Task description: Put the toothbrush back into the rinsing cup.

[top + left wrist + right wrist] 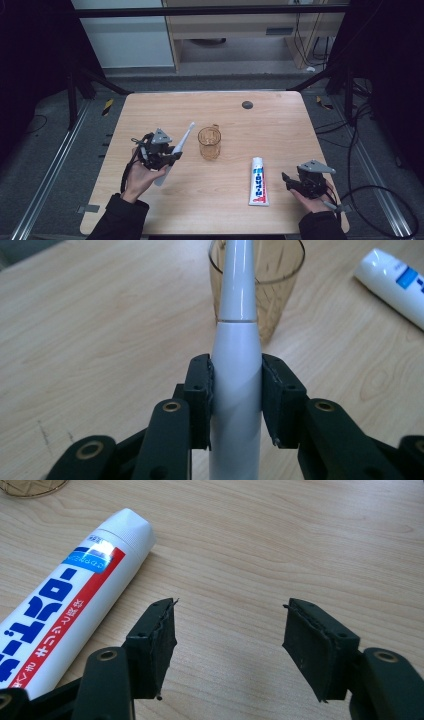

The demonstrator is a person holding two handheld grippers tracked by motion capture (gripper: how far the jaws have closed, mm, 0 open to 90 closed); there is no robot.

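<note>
Wooden table (220,200) is carrying an amber cup (209,143) at its middle, with the white electric toothbrush (176,150) raised just left of it. The left gripper (236,390) is grasping the toothbrush by its thick handle, fingers (200,390) pressing both sides, so the slim head end is pointing toward the cup's mouth, apparently for placing it inside. The right gripper (227,645) is resting near the table's right edge with fingers (157,645) spread and empty, just beside the toothpaste tube (75,605), probably waiting its turn.

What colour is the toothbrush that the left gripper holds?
The slim plastic toothbrush is plain white, seen best in the left gripper view.
</note>
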